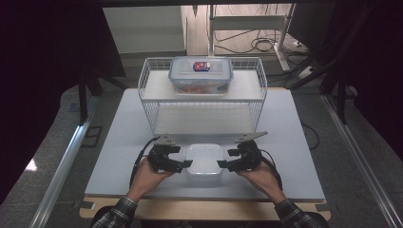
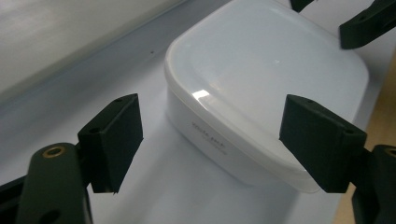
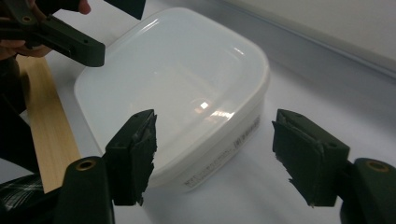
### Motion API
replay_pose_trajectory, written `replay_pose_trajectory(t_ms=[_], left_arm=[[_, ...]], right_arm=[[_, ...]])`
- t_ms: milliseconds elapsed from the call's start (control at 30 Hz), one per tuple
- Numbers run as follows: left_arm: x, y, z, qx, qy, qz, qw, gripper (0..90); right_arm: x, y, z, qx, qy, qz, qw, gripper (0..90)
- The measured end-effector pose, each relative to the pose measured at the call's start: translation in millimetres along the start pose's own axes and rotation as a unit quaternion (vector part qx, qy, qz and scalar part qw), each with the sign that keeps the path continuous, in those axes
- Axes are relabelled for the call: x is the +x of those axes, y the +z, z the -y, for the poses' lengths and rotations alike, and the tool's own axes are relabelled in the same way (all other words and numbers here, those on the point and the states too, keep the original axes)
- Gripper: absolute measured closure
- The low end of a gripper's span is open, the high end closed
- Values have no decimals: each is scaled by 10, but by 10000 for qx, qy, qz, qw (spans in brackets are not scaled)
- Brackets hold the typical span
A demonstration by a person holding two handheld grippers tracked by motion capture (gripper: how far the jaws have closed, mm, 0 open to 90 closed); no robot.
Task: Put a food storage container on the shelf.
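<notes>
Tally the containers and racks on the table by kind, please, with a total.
White lidded containers: 1, the white container between the left hand-held gripper and right hand-held gripper.
Clear clip-lid boxes: 1, the clear box on the rack.
White wire racks: 1, the wire rack.
Total: 3

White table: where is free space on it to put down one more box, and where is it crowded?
The white table is bare left and right of the wire rack, out to its side edges. The rack's lower shelf looks bare; its top shelf carries the clear lidded box. The front middle is crowded: white container between left gripper and right gripper.
</notes>
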State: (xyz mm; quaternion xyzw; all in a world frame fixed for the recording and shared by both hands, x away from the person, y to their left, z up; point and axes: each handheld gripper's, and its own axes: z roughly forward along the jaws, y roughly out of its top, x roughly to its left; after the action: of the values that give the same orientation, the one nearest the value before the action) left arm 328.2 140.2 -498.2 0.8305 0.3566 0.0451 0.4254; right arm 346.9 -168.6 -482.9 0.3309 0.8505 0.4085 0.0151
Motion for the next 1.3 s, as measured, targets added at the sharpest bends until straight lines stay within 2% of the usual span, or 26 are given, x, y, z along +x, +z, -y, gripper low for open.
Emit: replay_pose_trajectory(t_ms=[133, 200, 333, 500, 600, 633, 667, 733, 767, 900, 1000, 1033, 1067, 1100, 1133, 1300], left_arm=[[50, 28, 4, 75, -173, 317, 9993, 203], [56, 57, 13, 98, -251, 585, 9979, 210], [35, 84, 19, 160, -358, 857, 9955, 269], [-35, 30, 33, 207, -454, 761, 9958, 319], [-88, -51, 67, 160, -456, 657, 9967, 436], [-95, -65, 77, 126, -500, 654, 9965, 511], [-97, -100, 94, 58, -655, 678, 9955, 548], [-106, -107, 96, 33, -684, 640, 9956, 570], [-108, -108, 96, 18, -716, 621, 9955, 579], [-117, -136, 86, -128, -792, 461, 9957, 647], [-101, -160, 102, -260, -906, 434, 9946, 719], [-95, -174, 108, -329, -958, 451, 9938, 719], [-95, -182, 111, -352, -982, 452, 9935, 757], [-112, -173, 112, -335, -905, 408, 9945, 798], [-141, -162, 111, -340, -812, 284, 9957, 800], [-130, -143, 102, -379, -894, 272, 9949, 800]], right_arm=[[-22, 55, -27, 83, 85, -232, 9997, 352], [-37, 76, -38, 133, 150, -363, 9991, 352], [-63, 88, -33, 224, 406, -558, 9974, 385], [-25, 56, -23, 331, 582, -525, 9964, 430], [11, 5, -1, 366, 756, -493, 9952, 499], [24, -25, 24, 378, 907, -541, 9937, 543], [29, -43, 38, 366, 952, -555, 9932, 566], [37, -62, 46, 349, 1027, -571, 9925, 589], [48, -90, 51, 285, 1048, -539, 9926, 639], [71, -132, 41, 195, 1059, -432, 9932, 698], [73, -139, 38, 42, 1110, -355, 9932, 758], [73, -139, 38, 42, 1110, -355, 9932, 758], [77, -145, 38, -39, 1123, -271, 9933, 781], [80, -149, 38, -89, 1094, -182, 9938, 780], [84, -138, 32, -195, 992, 4, 9949, 774], [65, -123, 30, -330, 962, 88, 9948, 775]])
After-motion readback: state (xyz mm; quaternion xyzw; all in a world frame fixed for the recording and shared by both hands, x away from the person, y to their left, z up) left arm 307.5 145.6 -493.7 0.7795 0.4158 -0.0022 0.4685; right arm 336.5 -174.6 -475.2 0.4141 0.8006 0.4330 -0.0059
